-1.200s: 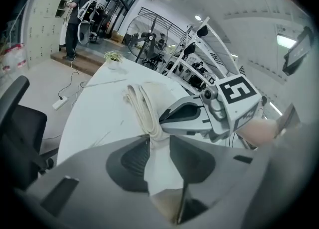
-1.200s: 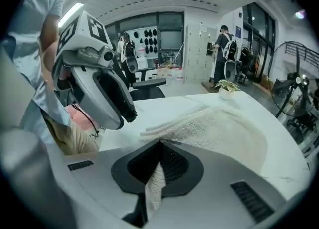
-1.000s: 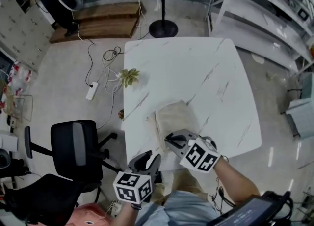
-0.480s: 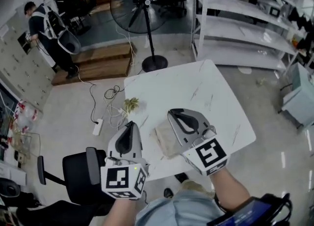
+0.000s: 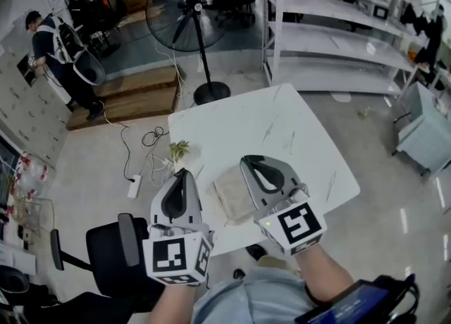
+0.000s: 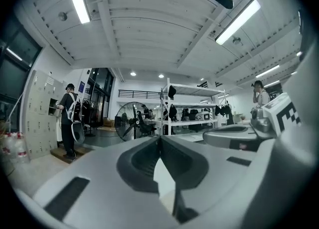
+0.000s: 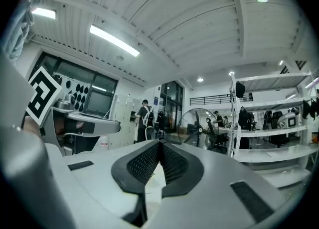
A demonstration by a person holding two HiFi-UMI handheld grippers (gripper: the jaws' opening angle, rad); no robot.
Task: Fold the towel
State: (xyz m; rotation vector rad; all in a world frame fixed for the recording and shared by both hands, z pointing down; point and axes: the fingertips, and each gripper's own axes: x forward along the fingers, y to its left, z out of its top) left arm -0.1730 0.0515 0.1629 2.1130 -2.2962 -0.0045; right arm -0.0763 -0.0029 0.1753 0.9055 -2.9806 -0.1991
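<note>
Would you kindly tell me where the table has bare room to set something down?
The table's far half, toward the fan, is bare, and so is the strip from the towel to the right edge. The near-left part is crowded: the towel lies there, with the left gripper and right gripper, both shut and empty, held above that edge.

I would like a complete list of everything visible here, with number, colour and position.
towel: one, beige, folded on the table's near part
table: one, white with grey veins, centre
fan: one, black, beyond the table
plant: one, green, by the table's left edge
power strip: one, white, floor at left
office chair: one, black, lower left
shelving: one unit, white, upper right
person: one, dark clothing, far left
left hand-held gripper: one, grey, shut, empty, left of the towel
right hand-held gripper: one, grey, shut, empty, over the towel's right side
</note>
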